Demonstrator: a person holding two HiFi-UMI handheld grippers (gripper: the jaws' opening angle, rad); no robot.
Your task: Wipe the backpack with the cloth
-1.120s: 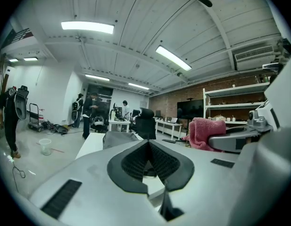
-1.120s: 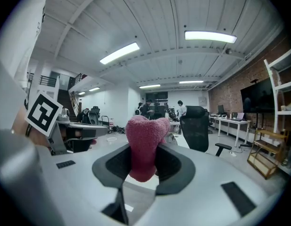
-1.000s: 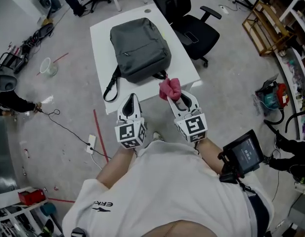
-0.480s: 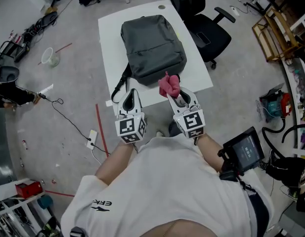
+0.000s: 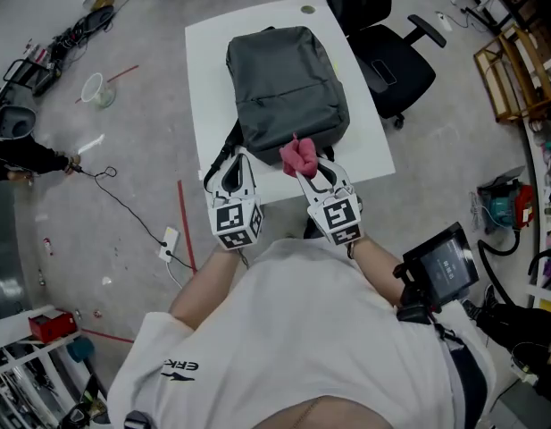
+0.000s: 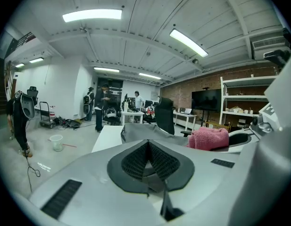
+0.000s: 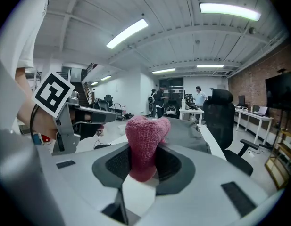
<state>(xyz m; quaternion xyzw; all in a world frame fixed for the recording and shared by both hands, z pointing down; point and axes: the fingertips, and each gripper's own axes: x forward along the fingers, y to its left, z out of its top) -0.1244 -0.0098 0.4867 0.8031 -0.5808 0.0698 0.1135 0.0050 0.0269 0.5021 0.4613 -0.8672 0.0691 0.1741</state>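
Head view: backpack [image 5: 288,88], table [image 5: 209,83], chair [image 5: 398,61] alongside

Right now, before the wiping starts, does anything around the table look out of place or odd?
Nothing is spilled or damaged. One strap of the backpack trails toward the near left corner of the table, and a cup stands on the floor, away from the table. The cloth is clamped in the right gripper.

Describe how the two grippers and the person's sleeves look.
The left gripper and right gripper are pale grey shells, dark textured pads lining the jaws, each with a white cube bearing black square markers. The person wears a white short-sleeved T-shirt.
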